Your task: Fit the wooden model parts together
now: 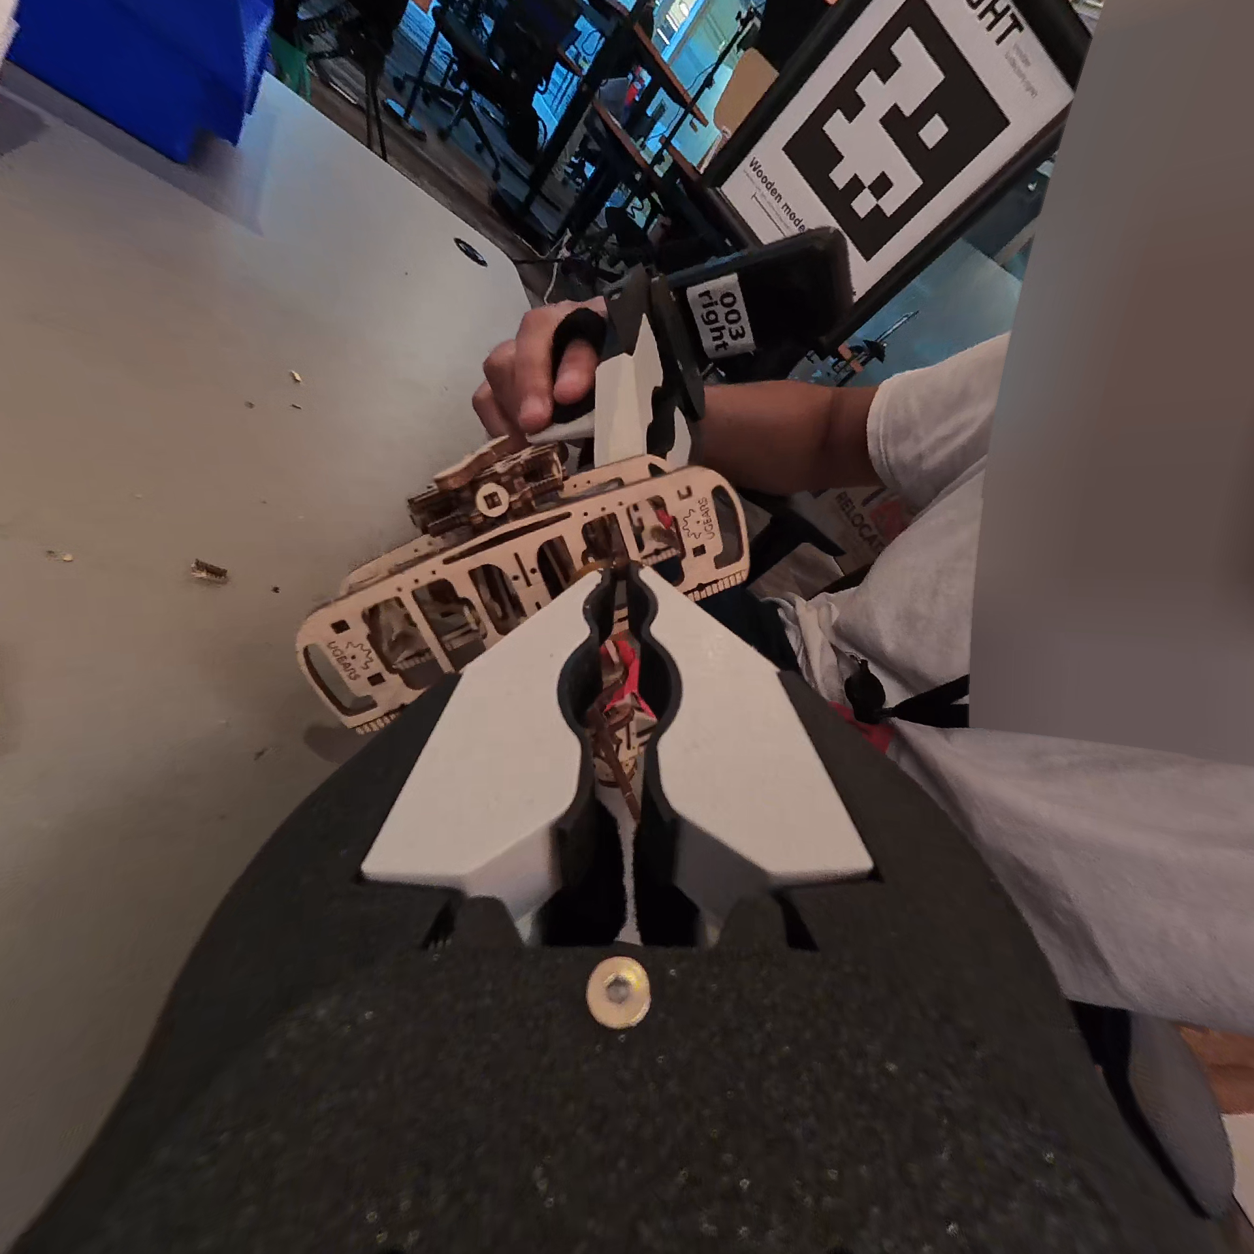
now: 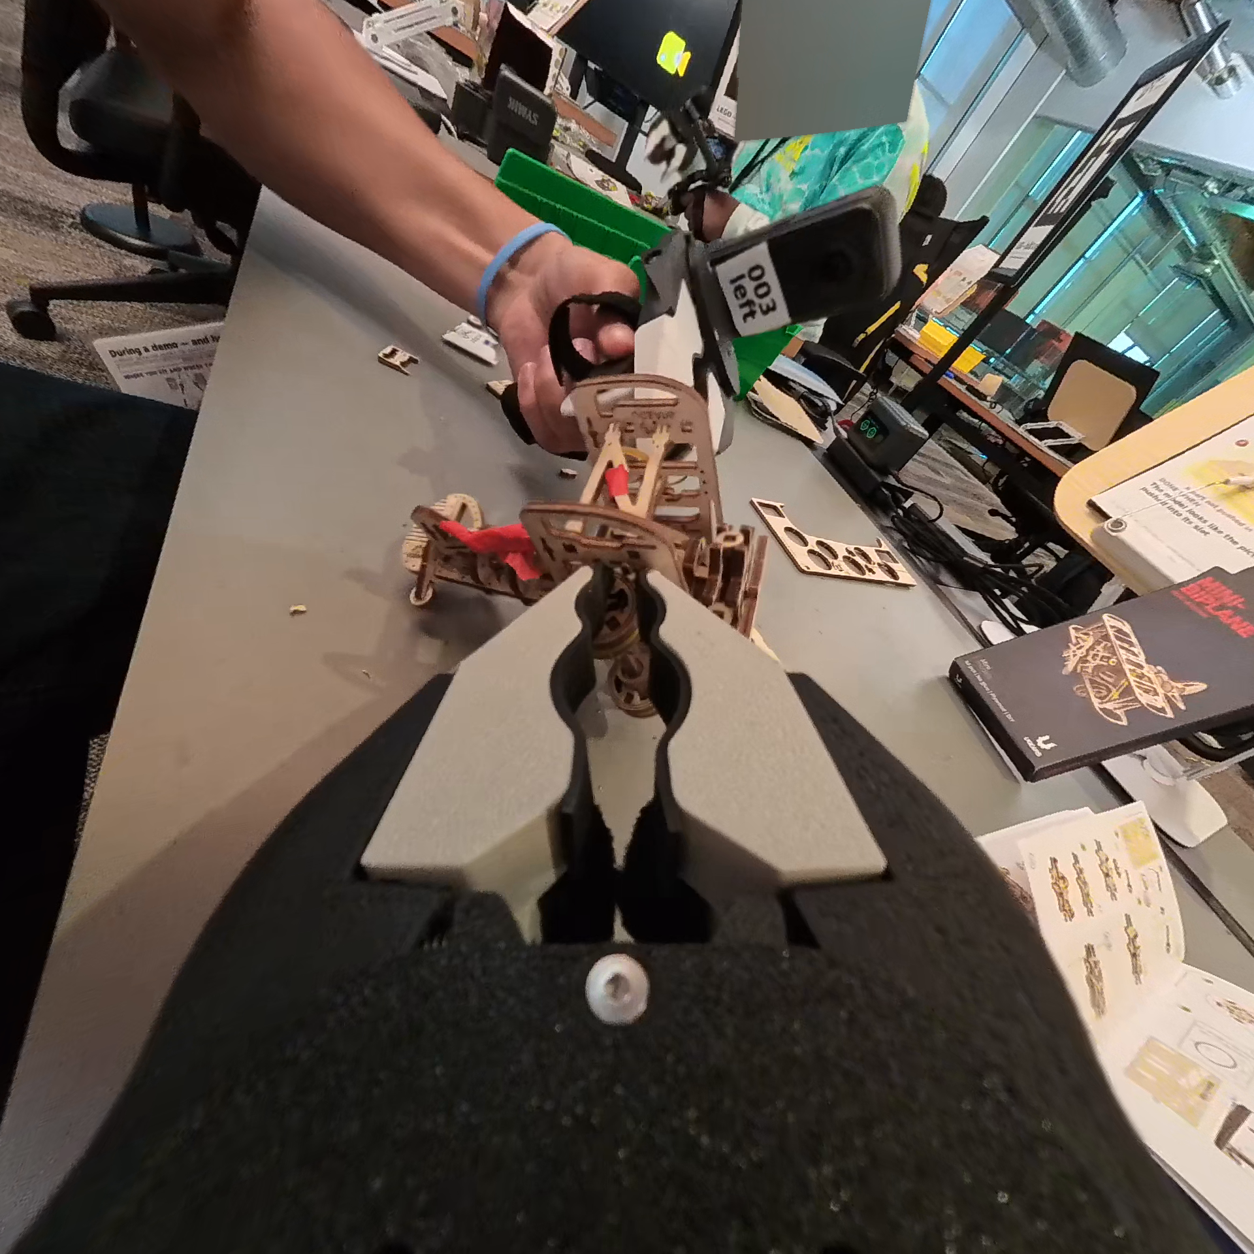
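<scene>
I am holding the pale laser-cut wooden biplane model (image 2: 611,543) just above the grey tabletop (image 2: 285,475), my left tool (image 1: 614,577) pinched narrow on one wing's edge and my right tool (image 2: 614,577) pinched narrow on the other wing. I judge I am pressing the wings onto the struts, so I am squeezing evenly and straight, not twisting the thin plywood.

Grey table (image 2: 285,434), wooden model (image 2: 577,556), punched sheet (image 2: 831,553), black box (image 2: 1113,678), instruction sheets (image 2: 1113,902)
</scene>
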The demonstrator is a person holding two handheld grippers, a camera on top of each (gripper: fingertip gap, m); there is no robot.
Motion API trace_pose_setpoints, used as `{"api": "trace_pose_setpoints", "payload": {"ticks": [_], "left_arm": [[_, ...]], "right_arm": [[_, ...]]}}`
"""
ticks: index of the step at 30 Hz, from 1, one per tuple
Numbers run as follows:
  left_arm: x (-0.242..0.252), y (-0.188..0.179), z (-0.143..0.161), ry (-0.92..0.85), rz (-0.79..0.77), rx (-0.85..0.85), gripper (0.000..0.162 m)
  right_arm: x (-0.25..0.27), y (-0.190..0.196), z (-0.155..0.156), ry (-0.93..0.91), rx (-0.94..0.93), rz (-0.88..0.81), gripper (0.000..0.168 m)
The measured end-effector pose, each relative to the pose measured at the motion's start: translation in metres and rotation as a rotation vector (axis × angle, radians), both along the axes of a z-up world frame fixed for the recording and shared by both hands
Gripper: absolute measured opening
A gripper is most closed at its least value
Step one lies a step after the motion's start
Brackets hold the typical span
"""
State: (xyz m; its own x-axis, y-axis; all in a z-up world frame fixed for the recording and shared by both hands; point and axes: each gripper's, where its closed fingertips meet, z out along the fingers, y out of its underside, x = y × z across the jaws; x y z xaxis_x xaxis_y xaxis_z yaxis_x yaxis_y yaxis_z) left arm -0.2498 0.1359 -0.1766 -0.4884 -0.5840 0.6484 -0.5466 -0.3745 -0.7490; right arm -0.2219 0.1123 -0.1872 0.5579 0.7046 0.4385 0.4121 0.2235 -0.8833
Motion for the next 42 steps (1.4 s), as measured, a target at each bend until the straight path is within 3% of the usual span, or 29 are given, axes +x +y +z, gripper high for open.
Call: {"api": "trace_pose_setpoints", "payload": {"ticks": [6,32,40,42], "left_arm": [[0.005,0.002,0.000,0.002,-0.001,-0.080,0.000],[0.001,0.001,-0.002,0.009,-0.008,-0.056,0.000],[-0.001,-0.010,-0.002,-0.052,-0.049,0.039,0.000],[0.000,-0.011,-0.002,-0.085,-0.043,0.070,0.000]], "right_arm": [[0.002,0.000,0.003,0.010,0.000,-0.004,0.005],[0.006,-0.002,0.006,-0.023,-0.030,0.019,0.000],[0.005,-0.009,0.004,-0.021,-0.037,0.000,0.000],[0.004,-0.013,0.000,-0.050,-0.015,-0.003,0.007]]}}
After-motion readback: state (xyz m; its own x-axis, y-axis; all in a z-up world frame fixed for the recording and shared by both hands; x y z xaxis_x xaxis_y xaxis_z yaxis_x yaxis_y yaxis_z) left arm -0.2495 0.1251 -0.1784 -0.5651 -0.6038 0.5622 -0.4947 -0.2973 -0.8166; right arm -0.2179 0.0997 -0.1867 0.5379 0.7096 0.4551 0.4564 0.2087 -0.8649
